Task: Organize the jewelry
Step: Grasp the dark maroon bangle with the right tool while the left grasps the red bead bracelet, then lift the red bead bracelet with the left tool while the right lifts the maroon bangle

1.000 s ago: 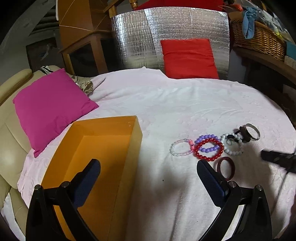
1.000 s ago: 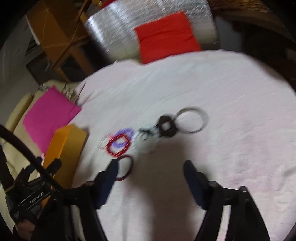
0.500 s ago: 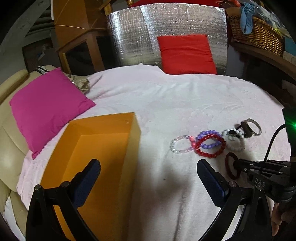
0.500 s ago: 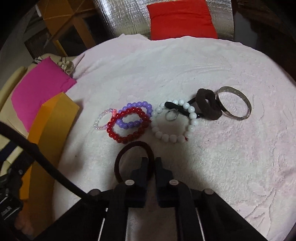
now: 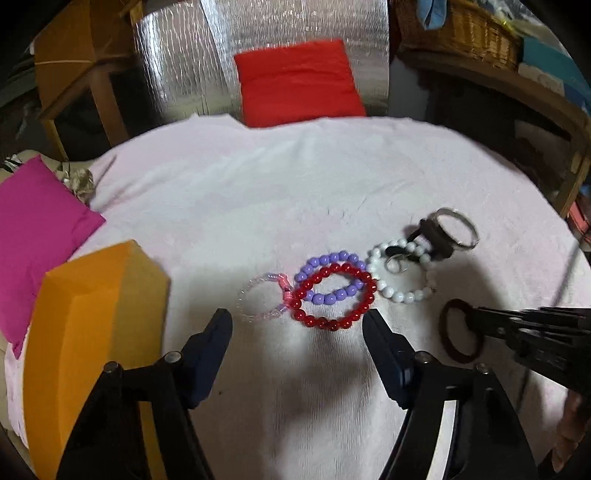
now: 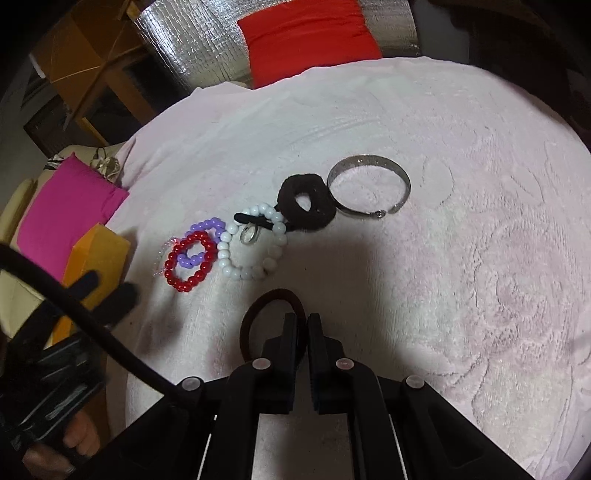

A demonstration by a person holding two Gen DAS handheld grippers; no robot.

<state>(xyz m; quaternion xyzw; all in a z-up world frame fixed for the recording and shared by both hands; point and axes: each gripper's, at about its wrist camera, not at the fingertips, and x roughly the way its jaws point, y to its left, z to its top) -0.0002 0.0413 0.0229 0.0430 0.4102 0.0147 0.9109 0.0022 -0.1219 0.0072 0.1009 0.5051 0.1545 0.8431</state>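
Jewelry lies on a pink cloth (image 6: 461, 240): a red bead bracelet (image 5: 334, 295), a purple bead bracelet (image 5: 325, 262), a clear pink bracelet (image 5: 258, 299), a white bead bracelet (image 6: 251, 243), a small ring (image 6: 249, 234), a black scrunchie (image 6: 306, 203) and a silver bangle (image 6: 369, 188). My right gripper (image 6: 306, 321) is shut on a dark red hair band (image 6: 266, 299), also in the left wrist view (image 5: 456, 328). My left gripper (image 5: 297, 325) is open just in front of the red bracelet. An orange box (image 5: 85, 332) stands at the left.
A magenta pillow (image 5: 33, 236) lies left of the box. A red cushion (image 5: 299, 85) leans on a silver foil panel (image 5: 192, 55) at the back. A wicker basket (image 5: 461, 33) sits on a shelf at the back right.
My left gripper has moved right and forward from the orange box towards the bead bracelets. My right gripper shut on the dark red hair band and stays on it.
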